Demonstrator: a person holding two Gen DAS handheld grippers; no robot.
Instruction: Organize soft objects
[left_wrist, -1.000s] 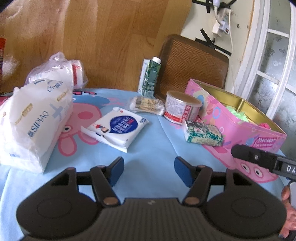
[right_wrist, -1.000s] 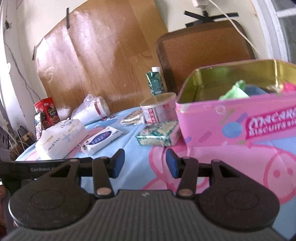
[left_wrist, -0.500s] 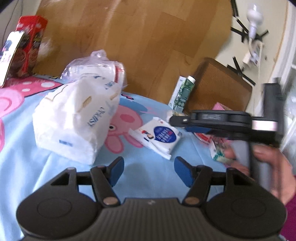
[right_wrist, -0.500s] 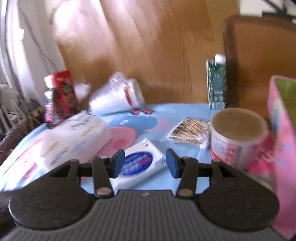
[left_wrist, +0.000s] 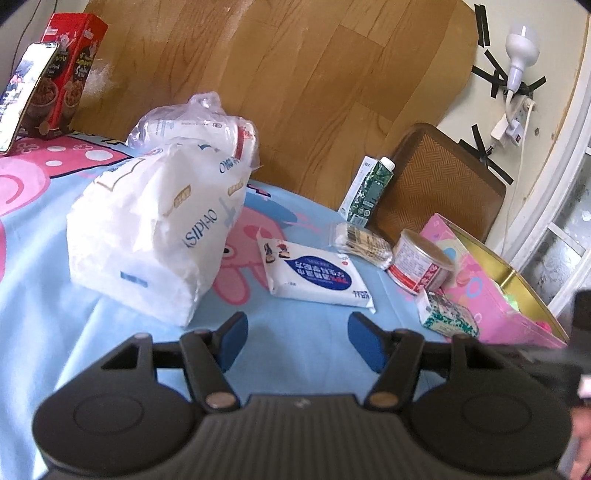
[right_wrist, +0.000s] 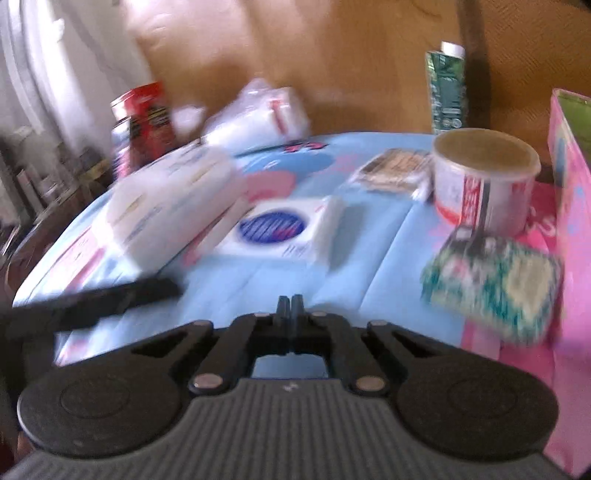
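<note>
Left wrist view. My left gripper (left_wrist: 297, 341) hangs over the near edge of the tablecloth (left_wrist: 303, 347), its blue pads (left_wrist: 232, 341) apart with nothing between them. Toward the left edge stands the large white tissue pack (left_wrist: 155, 232), with a clear plastic bag of white goods (left_wrist: 195, 129) just behind it at the far edge. Near the middle lies the flat wipes packet (left_wrist: 314, 273) with its blue oval label. Beyond it, toward the far edge, lie a small cellophane packet (left_wrist: 364, 242) and an upright green carton (left_wrist: 367, 192). Toward the right edge stand a round tub (left_wrist: 421, 267), a green-and-white patterned packet (left_wrist: 445, 314) lying just in front of it, and the open pink tin (left_wrist: 491, 291) at the right edge. A red box (left_wrist: 70, 70) and a propped phone (left_wrist: 26, 92) occupy the far left corner.

Right wrist view (blurred). My right gripper (right_wrist: 291, 308) has just been closing; its jaws now meet with nothing between them, over bare cloth (right_wrist: 258, 291) near the near edge. The wipes packet (right_wrist: 284, 229) lies ahead, apart from the tips. The patterned packet (right_wrist: 495, 291) lies to the right, touching the pink tin (right_wrist: 570, 206). The round tub (right_wrist: 484, 181) stands behind it. The tissue pack (right_wrist: 166, 206) lies to the left. A dark bar of my left gripper (right_wrist: 110, 299) crosses the lower left.
</note>
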